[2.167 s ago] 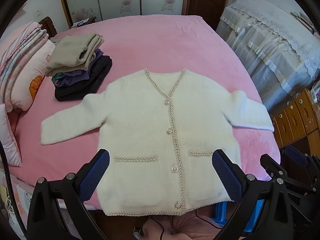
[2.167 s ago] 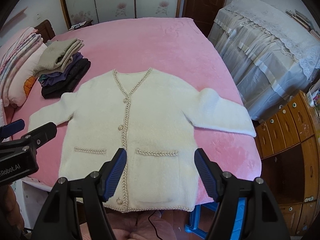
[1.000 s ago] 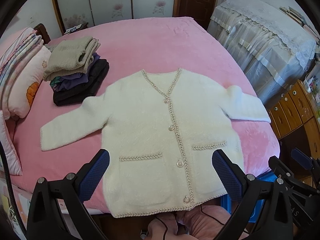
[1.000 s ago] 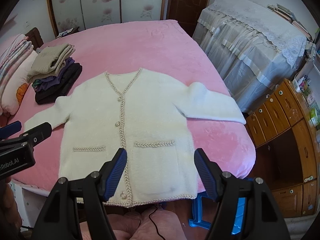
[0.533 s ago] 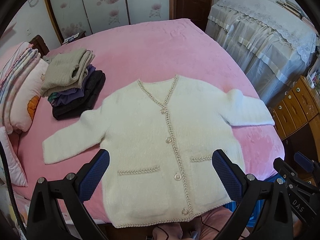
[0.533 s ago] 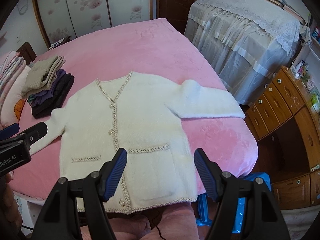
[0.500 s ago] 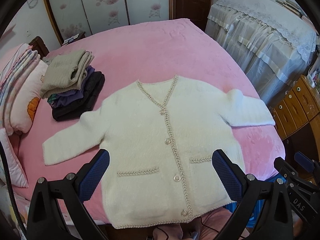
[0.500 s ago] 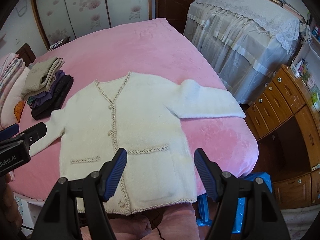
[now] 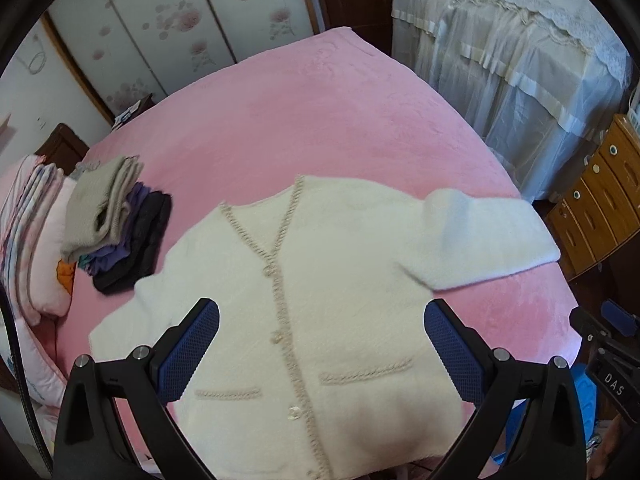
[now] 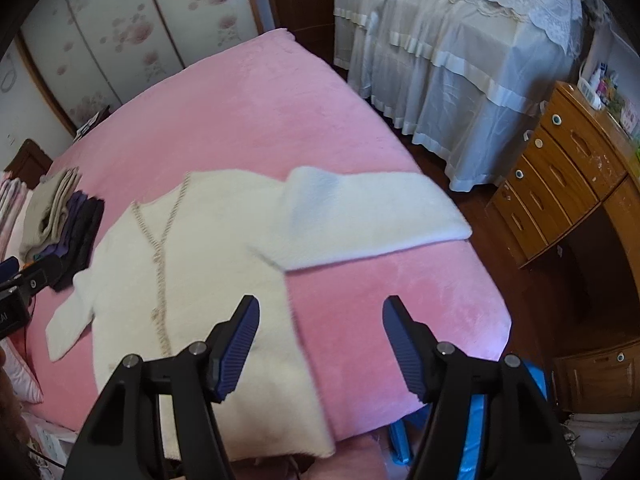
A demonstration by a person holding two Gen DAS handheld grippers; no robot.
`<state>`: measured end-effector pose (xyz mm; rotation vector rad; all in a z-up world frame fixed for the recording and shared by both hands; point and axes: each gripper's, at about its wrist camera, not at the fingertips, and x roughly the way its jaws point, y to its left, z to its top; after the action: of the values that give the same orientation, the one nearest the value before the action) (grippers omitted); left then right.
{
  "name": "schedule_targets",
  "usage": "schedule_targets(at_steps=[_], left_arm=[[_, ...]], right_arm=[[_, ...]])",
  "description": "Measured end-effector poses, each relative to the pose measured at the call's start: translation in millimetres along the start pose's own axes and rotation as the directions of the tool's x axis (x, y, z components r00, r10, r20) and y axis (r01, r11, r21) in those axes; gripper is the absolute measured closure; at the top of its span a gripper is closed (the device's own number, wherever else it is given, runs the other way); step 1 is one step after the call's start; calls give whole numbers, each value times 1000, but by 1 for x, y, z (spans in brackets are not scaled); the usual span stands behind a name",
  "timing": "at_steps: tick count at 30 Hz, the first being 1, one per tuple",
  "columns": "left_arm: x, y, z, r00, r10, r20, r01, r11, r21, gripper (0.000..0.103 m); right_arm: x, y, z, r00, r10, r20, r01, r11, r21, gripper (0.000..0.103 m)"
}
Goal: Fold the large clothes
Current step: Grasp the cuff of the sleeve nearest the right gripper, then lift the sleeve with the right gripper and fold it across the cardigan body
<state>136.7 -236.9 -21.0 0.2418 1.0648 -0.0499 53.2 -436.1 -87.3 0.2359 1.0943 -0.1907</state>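
Note:
A cream cardigan (image 9: 332,288) with braided trim and buttons lies flat, front up, on the pink bed (image 9: 304,120), both sleeves spread out. My left gripper (image 9: 320,344) is open and empty above its lower half. My right gripper (image 10: 320,344) is open and empty above the cardigan's (image 10: 192,280) right edge, with the right sleeve (image 10: 368,216) ahead of it. The left gripper's body shows at the left edge of the right wrist view (image 10: 16,292); the right gripper's body shows at the right edge of the left wrist view (image 9: 608,360).
A stack of folded clothes (image 9: 116,224) sits on the bed left of the cardigan, beside pillows (image 9: 28,240). A wooden drawer unit (image 10: 568,184) and a white-draped piece of furniture (image 10: 448,52) stand to the right. A blue stool (image 10: 472,440) is by the bed's near edge.
Both grippers have swung to the right and moved closer to the bed. The right gripper now faces the right sleeve and bed edge. The cardigan has not moved. Both stay open.

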Motion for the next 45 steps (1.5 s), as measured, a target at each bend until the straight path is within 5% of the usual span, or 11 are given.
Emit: schedule_targets(at_steps=[7, 14, 22, 31, 34, 39, 45], left_arm=[[43, -92, 57, 997, -68, 48, 69, 998, -6, 1], [90, -161, 87, 992, -105, 68, 105, 994, 9, 1], [136, -217, 89, 992, -128, -9, 128, 989, 70, 1], [153, -234, 80, 989, -135, -65, 142, 985, 103, 1], [156, -231, 77, 988, -134, -81, 142, 985, 100, 1], [162, -225, 77, 986, -131, -98, 140, 987, 84, 1], [164, -220, 76, 986, -134, -103, 141, 987, 71, 1]], right_arm=[[65, -89, 26, 1000, -24, -14, 24, 999, 48, 38], [127, -156, 45, 998, 34, -55, -25, 987, 161, 38], [203, -235, 48, 976, 171, -137, -91, 885, 457, 39], [277, -271, 41, 930, 302, -212, -102, 764, 637, 42], [290, -274, 43, 929, 314, -194, -110, 737, 667, 42], [304, -274, 53, 938, 294, -184, -100, 736, 670, 46], [306, -265, 66, 942, 262, -211, -86, 794, 602, 59]])
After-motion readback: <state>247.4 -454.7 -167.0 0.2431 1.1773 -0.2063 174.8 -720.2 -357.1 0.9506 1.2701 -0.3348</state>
